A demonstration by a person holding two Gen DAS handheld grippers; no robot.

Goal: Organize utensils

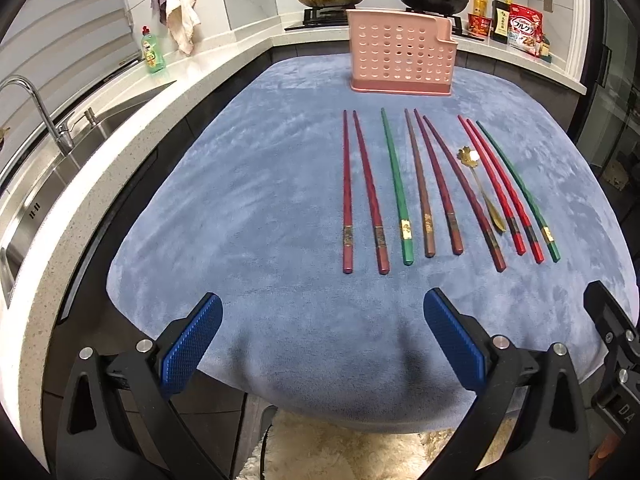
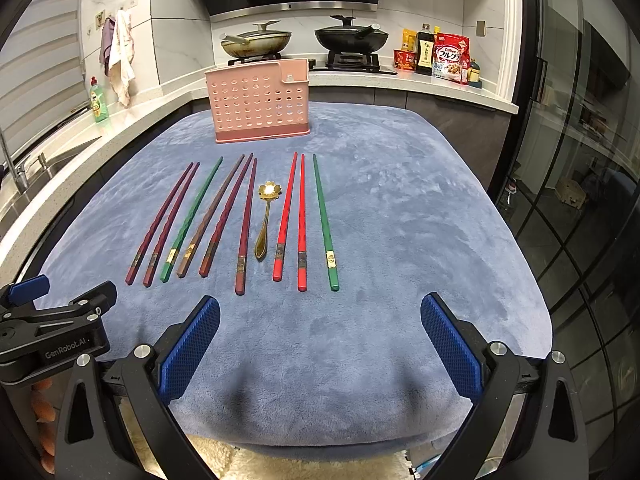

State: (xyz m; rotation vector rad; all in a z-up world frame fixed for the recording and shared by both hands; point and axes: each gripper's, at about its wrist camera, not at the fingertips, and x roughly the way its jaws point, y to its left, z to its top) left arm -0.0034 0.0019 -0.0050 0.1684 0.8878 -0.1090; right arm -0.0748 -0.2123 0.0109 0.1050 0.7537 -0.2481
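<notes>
Several chopsticks lie in a row on a blue cloth: dark red ones, green ones, a brown one and bright red ones. A gold spoon with a flower bowl lies among them; it also shows in the left wrist view. A pink perforated utensil holder stands upright behind them, also in the right wrist view. My left gripper is open and empty at the cloth's near edge. My right gripper is open and empty, right of the left one.
A sink with a tap and a green soap bottle are on the left counter. Two pans sit on the stove behind. Food packets and bottles stand at back right. A glass door is on the right.
</notes>
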